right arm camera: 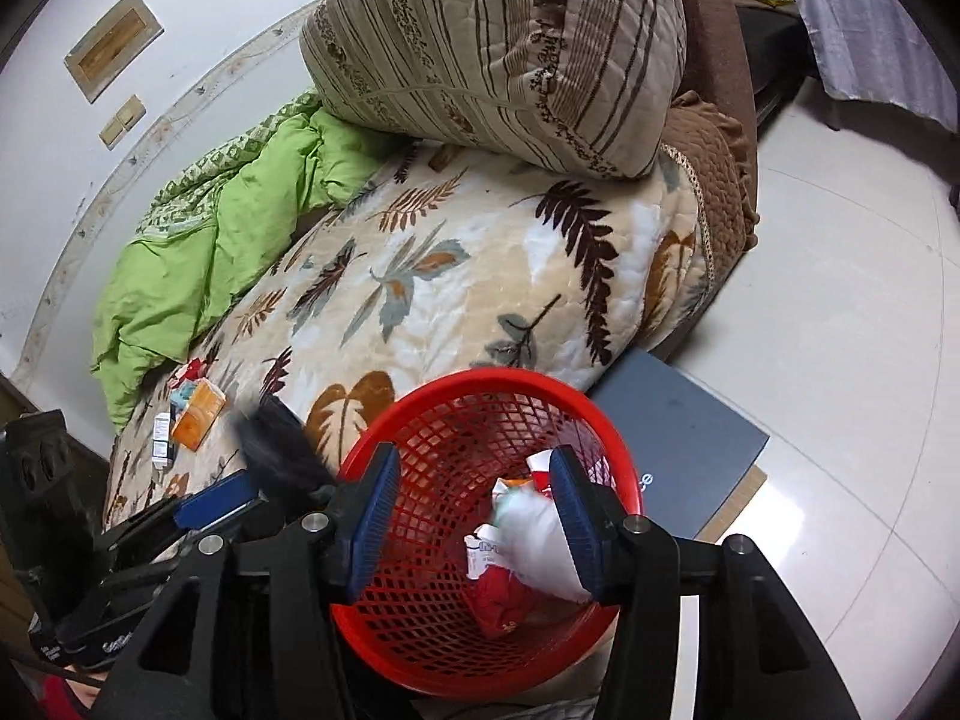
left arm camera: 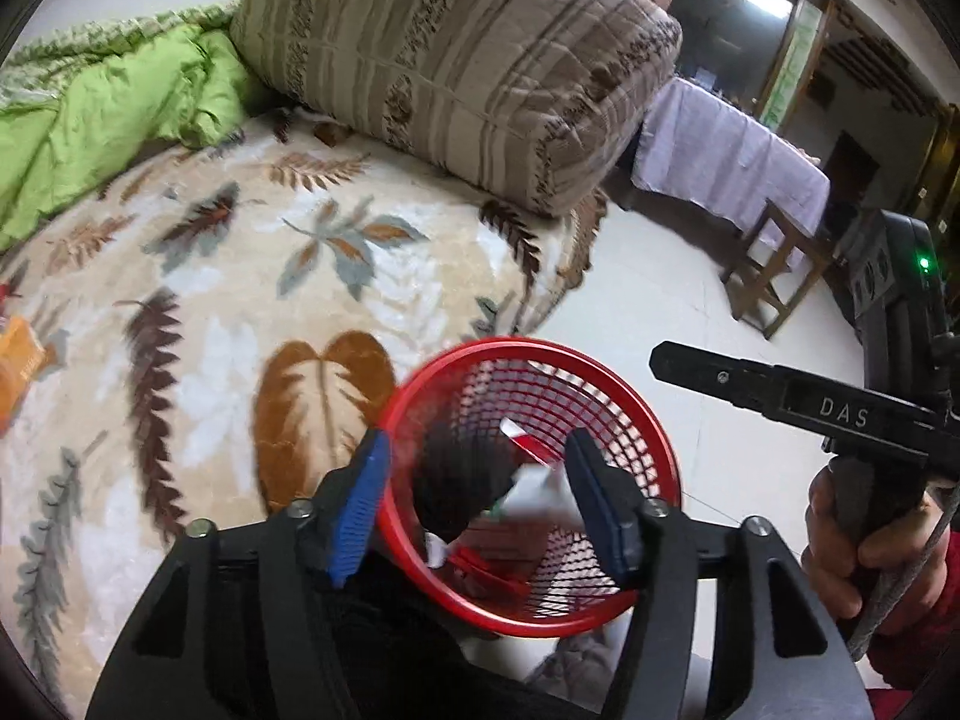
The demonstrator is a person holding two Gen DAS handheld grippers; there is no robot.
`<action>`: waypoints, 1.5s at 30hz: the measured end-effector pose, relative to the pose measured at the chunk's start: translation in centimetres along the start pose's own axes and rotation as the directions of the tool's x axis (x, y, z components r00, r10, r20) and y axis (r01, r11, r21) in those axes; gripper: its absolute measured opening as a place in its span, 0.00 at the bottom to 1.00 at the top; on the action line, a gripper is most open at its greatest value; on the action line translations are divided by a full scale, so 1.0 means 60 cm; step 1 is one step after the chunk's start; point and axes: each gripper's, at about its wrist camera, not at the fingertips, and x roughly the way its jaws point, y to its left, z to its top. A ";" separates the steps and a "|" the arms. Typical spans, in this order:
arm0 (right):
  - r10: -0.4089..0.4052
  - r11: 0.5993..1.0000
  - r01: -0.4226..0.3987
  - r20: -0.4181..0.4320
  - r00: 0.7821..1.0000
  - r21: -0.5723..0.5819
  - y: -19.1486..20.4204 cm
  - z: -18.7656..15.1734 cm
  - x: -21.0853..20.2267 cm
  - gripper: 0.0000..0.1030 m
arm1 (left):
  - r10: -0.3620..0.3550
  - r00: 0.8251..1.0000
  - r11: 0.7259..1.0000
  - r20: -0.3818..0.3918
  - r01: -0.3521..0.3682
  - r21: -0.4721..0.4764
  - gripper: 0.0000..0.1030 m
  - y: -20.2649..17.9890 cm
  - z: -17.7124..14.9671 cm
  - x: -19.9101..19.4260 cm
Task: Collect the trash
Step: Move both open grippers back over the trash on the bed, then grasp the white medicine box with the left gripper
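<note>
two grippers are hanging over a red basket beside the bed. the basket is round, moulded plastic with a smooth thick rim and open lattice walls, sitting on the pale glossy tile floor tight against the bed's edge, its mouth facing up.

the left gripper is standing with its ribbed blue pads well apart; a blurred dark furry lump is showing between them over the basket mouth, and no pad is pressing on it. the right gripper is also gaping, its pads spread about half wide, with a crumpled white wrapper lying just inside the right pad; i cannot tell whether it is touching. below it, red and white crinkled packets are piling on the basket bottom.

more trash is lying on the bed: an orange carton, boxy, its long axis running away from the basket toward the green quilt, with small printed packs just beside it.

the bed is wearing a plush cream blanket with brown and grey leaf prints; the quilt is puffy and rumpled, and a fat striped quilted bundle is resting on top. a flat dark box is lying on the floor next to the basket.
</note>
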 end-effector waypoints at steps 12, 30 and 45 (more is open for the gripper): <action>0.104 0.985 -0.101 0.015 0.994 -0.138 0.114 0.030 0.033 0.53 | 0.235 0.964 0.970 0.128 -0.225 -0.092 0.70 0.090 -0.002 -0.089; 0.261 0.886 -0.297 -0.147 0.954 -0.357 0.393 0.004 0.167 0.53 | 0.527 0.847 0.767 0.076 -0.435 -0.472 0.71 0.366 -0.096 -0.234; 0.224 0.851 -0.310 -0.240 0.944 -0.423 0.513 -0.052 0.313 0.53 | 0.605 0.796 0.675 -0.001 -0.514 -0.529 0.71 0.526 -0.116 -0.269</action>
